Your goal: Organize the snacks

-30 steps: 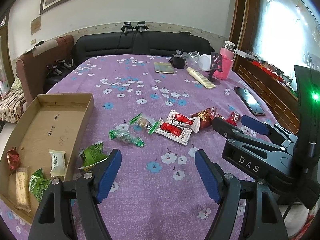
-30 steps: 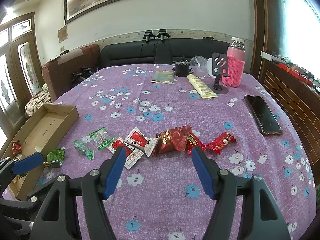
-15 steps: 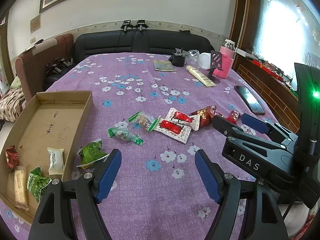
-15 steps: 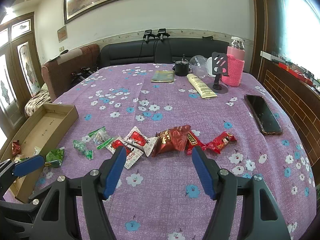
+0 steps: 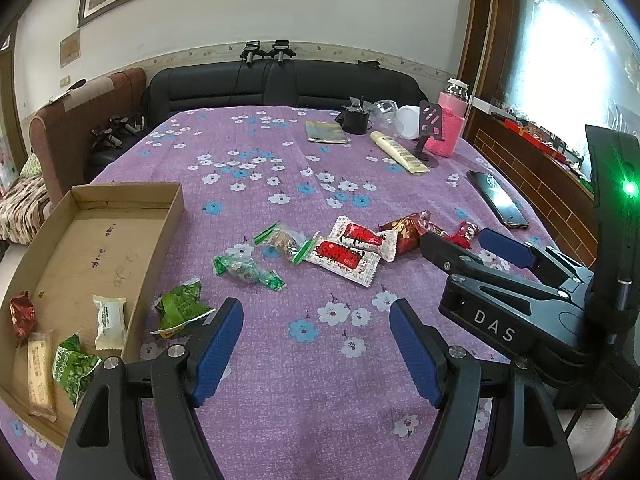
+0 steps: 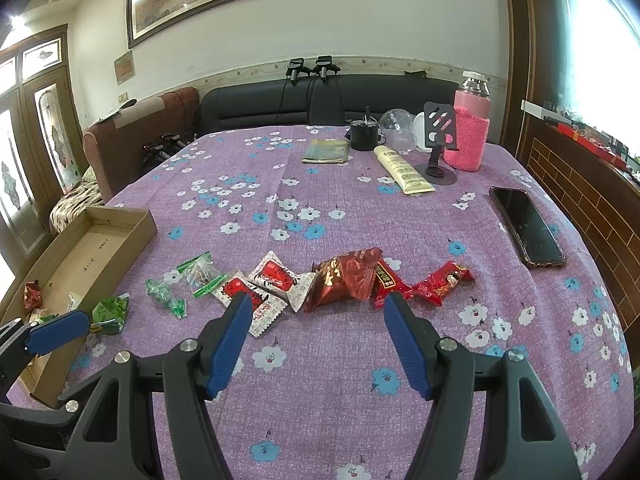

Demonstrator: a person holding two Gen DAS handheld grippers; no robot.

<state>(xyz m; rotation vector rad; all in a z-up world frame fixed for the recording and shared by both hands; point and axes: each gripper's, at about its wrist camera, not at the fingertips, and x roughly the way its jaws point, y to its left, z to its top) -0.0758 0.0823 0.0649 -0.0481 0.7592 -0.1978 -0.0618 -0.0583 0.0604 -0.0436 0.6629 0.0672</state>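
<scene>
Loose snacks lie mid-table: a green packet beside the cardboard box, a green twist candy, a clear green-edged packet, two red-and-white packets, a dark red bag and small red packets. The box holds a red candy, a white packet, a beige bar and a green pack. My left gripper hovers open over bare cloth, right of the green packet. My right gripper stands open just short of the dark red bag, holding nothing.
A purple flowered cloth covers the table. A black phone lies at the right edge. At the far end stand a pink-sleeved bottle, a phone stand, a cream tube, a dark cup and a booklet. Sofas stand beyond.
</scene>
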